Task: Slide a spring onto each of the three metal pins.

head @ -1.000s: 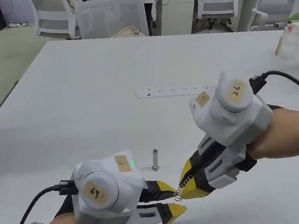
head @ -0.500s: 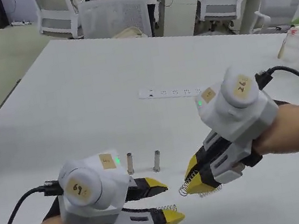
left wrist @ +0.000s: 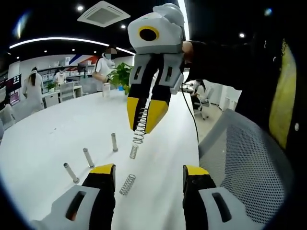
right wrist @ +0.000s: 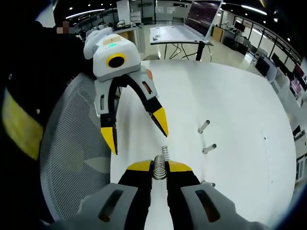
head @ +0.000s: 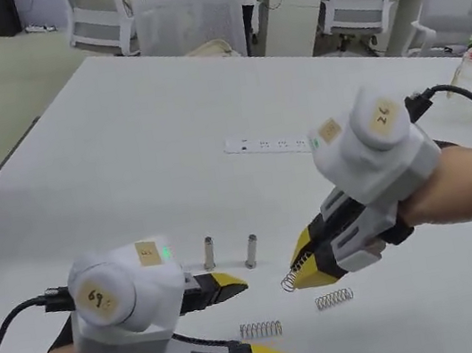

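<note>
From the head view, the right tongs [head: 303, 276] are clamped on a spring [head: 288, 282] that pokes out past their yellow tips. Two metal pins [head: 250, 251] stand upright just beyond those tips. The left tongs [head: 260, 320] are spread wide and empty, with a loose spring [head: 260, 328] lying on the white surface [head: 124, 159] between their jaws. A second loose spring [head: 334, 299] lies just under the right tongs.

The left gripper view adds what the head view hides behind the left tongs. A third pin [left wrist: 71, 172] completes a row of three off to the left of those open jaws. It also shows the held coil hanging down from the right tongs, its free end near the surface.

The right gripper view shows the grip itself: the jaws are pinched across the coil's side, leaving a short length with an open mouth ahead. The left tongs gape beyond it.

I'd say the spring is feather-light thin wire. It would crush or bow under a hard squeeze and could flick away. It is best held lightly across the coils, back from the open end. The pins look free-standing, so a nudge might tip them.
</note>
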The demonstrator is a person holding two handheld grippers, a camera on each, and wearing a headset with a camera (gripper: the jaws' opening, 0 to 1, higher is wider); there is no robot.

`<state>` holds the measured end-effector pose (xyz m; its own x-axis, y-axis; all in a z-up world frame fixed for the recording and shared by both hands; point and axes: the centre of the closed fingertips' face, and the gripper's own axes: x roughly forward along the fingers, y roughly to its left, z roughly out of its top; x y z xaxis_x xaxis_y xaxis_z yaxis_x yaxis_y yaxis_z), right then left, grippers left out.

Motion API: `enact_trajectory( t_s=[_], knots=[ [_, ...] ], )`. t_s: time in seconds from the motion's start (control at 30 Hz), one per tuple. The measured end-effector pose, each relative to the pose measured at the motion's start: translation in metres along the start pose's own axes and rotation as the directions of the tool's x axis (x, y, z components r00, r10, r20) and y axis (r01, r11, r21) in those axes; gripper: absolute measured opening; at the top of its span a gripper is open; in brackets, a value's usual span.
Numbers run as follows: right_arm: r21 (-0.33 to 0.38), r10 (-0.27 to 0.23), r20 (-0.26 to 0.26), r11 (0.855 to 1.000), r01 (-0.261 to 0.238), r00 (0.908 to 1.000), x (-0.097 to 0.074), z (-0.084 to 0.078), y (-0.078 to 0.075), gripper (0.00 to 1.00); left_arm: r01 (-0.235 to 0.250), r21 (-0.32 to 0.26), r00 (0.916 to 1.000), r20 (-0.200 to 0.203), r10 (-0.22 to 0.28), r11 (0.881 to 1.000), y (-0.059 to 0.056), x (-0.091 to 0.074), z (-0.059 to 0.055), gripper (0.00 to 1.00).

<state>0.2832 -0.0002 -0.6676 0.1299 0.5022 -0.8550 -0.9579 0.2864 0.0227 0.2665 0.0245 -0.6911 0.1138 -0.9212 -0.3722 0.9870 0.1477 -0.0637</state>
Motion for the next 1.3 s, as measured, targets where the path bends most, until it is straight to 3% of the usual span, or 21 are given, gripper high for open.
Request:
enact_trajectory(
  t_s=[0.23, 0.43, 0.83, 1.07, 1.3],
  knots=[
    [-0.023, -0.013, -0.017, 1.0, 0.013, 0.9998, -0.005, 0.011, -0.015, 0.08, -0.013, -0.023, 0.9998, 0.013, 0.014, 1.0, 0.002, -0.009, -0.005, 0.61],
    [-0.045, -0.019, -0.039, 0.999, 0.017, 0.9991, -0.007, 0.023, -0.03, 0.08, -0.028, -0.037, 0.9993, 0.022, 0.029, 0.999, 0.003, -0.015, -0.009, 0.61],
    [-0.085, -0.022, -0.075, 0.996, 0.016, 0.997, 0.006, 0.05, -0.055, 0.08, -0.084, -0.067, 0.9951, 0.045, 0.088, 0.994, 0.013, -0.029, -0.018, 0.64],
    [-0.094, -0.024, -0.082, 0.995, 0.017, 0.9963, 0.018, 0.058, -0.064, 0.08, -0.138, -0.091, 0.988, 0.057, 0.144, 0.986, 0.023, -0.038, -0.024, 0.65],
    [-0.099, -0.036, -0.1, 0.995, 0.026, 0.9944, 0.03, 0.059, -0.079, 0.08, -0.234, -0.119, 0.9671, 0.074, 0.243, 0.965, 0.04, -0.054, -0.031, 0.65]
  ],
)
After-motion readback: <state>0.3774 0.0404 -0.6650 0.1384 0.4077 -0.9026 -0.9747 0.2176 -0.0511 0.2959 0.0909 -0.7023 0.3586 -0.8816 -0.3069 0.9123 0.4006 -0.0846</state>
